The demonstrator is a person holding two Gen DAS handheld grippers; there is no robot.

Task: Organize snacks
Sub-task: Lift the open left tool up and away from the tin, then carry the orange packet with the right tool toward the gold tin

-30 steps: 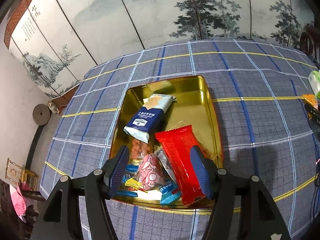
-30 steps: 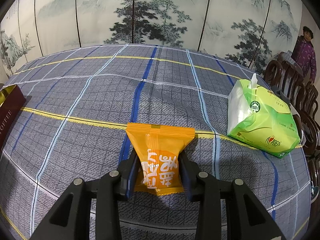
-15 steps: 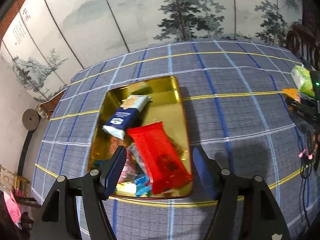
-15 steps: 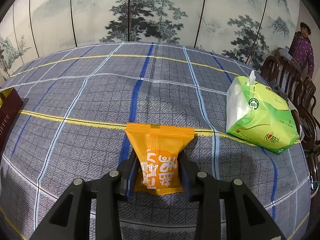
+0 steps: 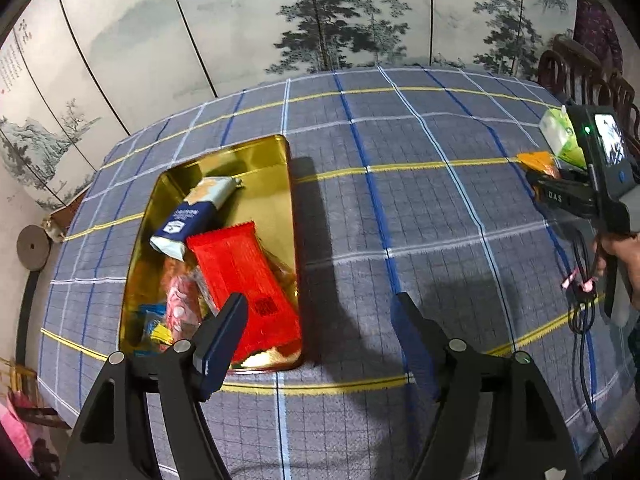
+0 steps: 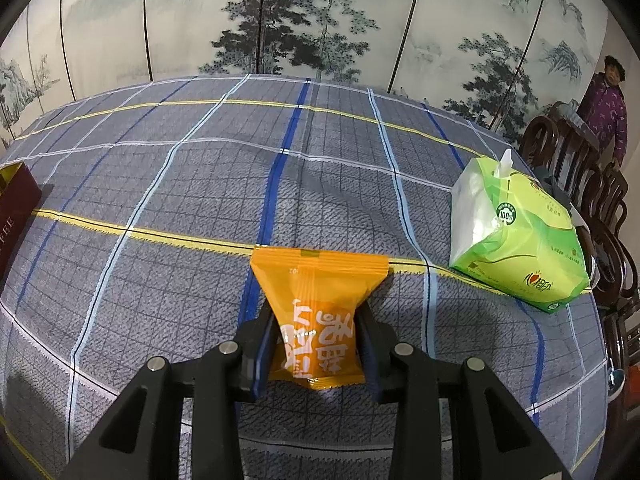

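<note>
Table: covered with a grey checked cloth crossed by blue, white and yellow lines; a painted folding screen was set behind its far edge.

Gold tin: placed toward the table's left edge, open at the top. A red packet was laid lengthwise along its right wall, a blue and white packet at its far end, and a pink wrapper with smaller blue and yellow sweets at its near end.

Left gripper: held above the near edge of the table. Its fingers had just been opening and were spread wide, with nothing between them. The left finger was seen over the tin's near right corner, the right finger over bare cloth.

Right gripper: pointed down at the cloth, near the table's right edge. Its fingers were pressed against both sides of an orange packet, which was pinched at its lower half. The packet's sealed top edge was fanned out beyond the fingertips, over a yellow line of the cloth.

Green tissue pack: placed at the table's right edge, near the orange packet but apart from it, with one tissue drawn up at its top.

Dark wooden chairs: ranged beyond the right edge. A person in purple was seen behind them.
</note>
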